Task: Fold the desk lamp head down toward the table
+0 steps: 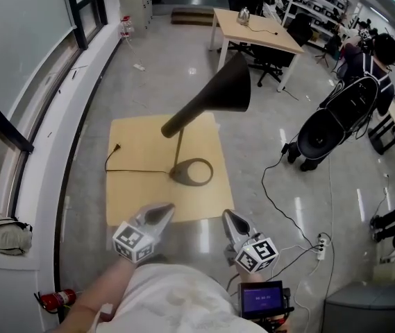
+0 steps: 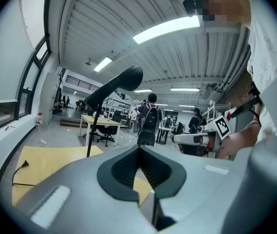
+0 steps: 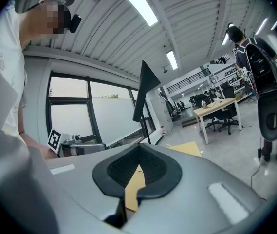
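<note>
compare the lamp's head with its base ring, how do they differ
The lamp head is a long cone flaring to a wide mouth; the base ring is a flat open hoop. The lamp head sits raised and tilted, mouth end higher; the base ring lies flat on the yellow table. The lamp head looks far bulkier than the thin base ring. Both are dark and join the same slim stem.

A black desk lamp (image 1: pixel 207 96) stands on a low, pale wooden counter (image 1: pixel 141 200). Its long cone-shaped head (image 1: pixel 226 83) is raised and slants upward, with the wide mouth at the high end. A thin stem (image 1: pixel 179 148) rises from a flat ring base (image 1: pixel 191 172). A black cord (image 1: pixel 131 170) trails left across the counter.
</note>
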